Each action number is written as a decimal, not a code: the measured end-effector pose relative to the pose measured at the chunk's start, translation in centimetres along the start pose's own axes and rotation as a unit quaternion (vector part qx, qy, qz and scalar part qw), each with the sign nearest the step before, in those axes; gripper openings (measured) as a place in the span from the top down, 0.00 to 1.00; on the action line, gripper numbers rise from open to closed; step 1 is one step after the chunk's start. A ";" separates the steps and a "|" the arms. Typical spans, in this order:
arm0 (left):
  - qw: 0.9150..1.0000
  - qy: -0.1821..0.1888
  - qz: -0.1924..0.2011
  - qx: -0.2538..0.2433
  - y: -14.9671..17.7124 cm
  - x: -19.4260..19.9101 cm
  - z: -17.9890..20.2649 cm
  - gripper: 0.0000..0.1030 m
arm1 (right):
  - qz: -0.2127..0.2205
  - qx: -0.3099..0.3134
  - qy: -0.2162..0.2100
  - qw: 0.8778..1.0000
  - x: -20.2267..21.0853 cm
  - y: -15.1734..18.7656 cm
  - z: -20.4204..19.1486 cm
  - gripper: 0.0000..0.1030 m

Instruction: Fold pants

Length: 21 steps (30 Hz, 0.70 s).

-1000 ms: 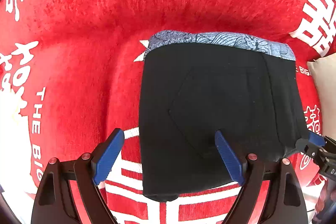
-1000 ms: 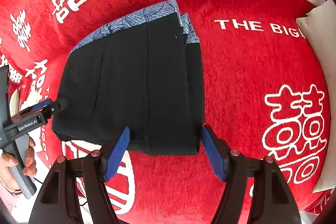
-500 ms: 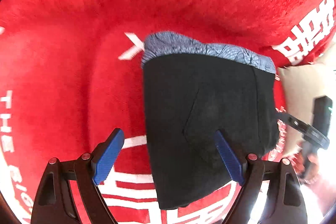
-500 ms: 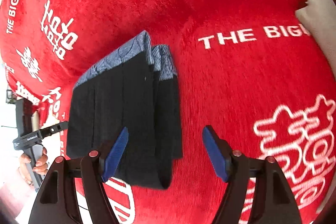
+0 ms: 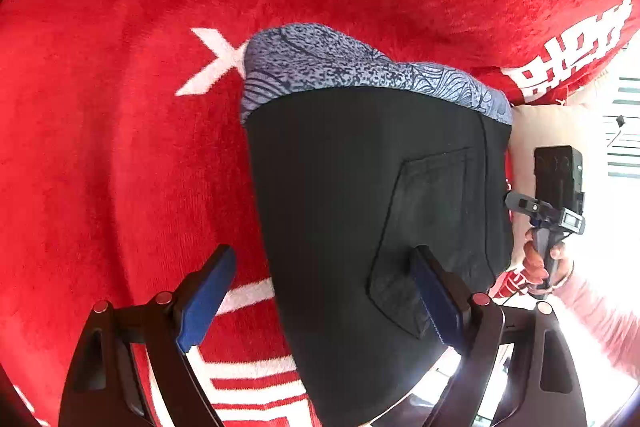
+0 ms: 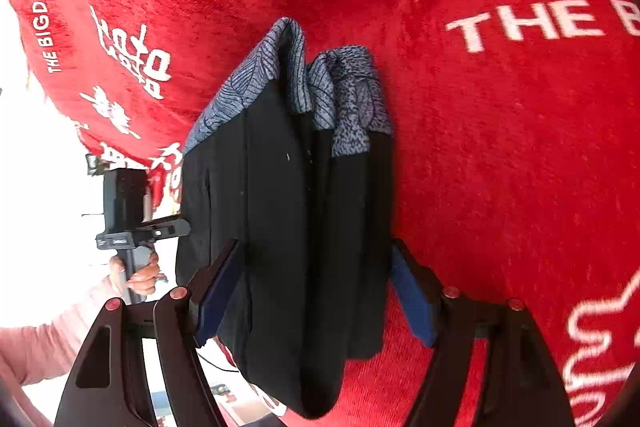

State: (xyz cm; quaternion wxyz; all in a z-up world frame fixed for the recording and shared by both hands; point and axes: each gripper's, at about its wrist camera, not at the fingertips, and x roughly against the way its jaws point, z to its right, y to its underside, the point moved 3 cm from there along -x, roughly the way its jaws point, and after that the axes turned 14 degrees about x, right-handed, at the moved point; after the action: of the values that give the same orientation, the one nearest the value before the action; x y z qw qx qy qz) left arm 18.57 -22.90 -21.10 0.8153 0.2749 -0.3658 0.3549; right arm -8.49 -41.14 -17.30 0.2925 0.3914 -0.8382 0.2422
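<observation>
Left wrist view: biggest thing is the red plush blanket w/ white lettering, filling nearly the whole frame. On it lie the folded black pants, blue-grey patterned waistband at the far end, back pocket facing up on the right side. Your left tool sits at the near end of the pants, fingers spread wide: left pad over the blanket beside the pants, right pad over the pocket. Can't tell if the pads touch the cloth. Your right hand shows at the right edge, gripping the other tool's handle just beyond the pants' side.

Right wrist view: same red blanket, "THE B" visible top right. Pants lie as a stack of folded layers, waistband far end, layers slightly offset. Your right tool is spread too, pads flanking the near end of the stack: left pad at one edge, right pad at the other, nothing pinched. Your left hand w/ its tool handle sits at the left, near the pants' edge.
</observation>
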 end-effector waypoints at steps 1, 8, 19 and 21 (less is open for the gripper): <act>1.000 0.002 -0.002 -0.002 0.0 -0.2 0.1 0.14 | -0.003 0.005 -0.005 1.000 -0.2 -0.1 0.0 0.26; 0.999 -0.027 0.034 -0.017 0.5 -1.1 2.2 0.18 | -0.010 0.014 -0.007 1.000 -1.4 -0.7 0.0 0.30; 0.992 -0.061 0.106 -0.017 3.9 3.0 5.3 0.44 | 0.008 -0.013 -0.007 1.000 0.9 0.8 -2.6 0.59; 0.992 -0.063 0.109 -0.017 4.8 3.6 5.9 0.44 | 0.007 -0.013 -0.013 1.000 1.5 1.4 -3.4 0.59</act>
State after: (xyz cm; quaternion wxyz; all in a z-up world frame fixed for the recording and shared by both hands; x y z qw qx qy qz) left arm 14.14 -22.84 -13.93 0.7515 0.2414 -0.4505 0.4172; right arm -9.39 -38.92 -14.16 0.2846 0.3845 -0.8480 0.2282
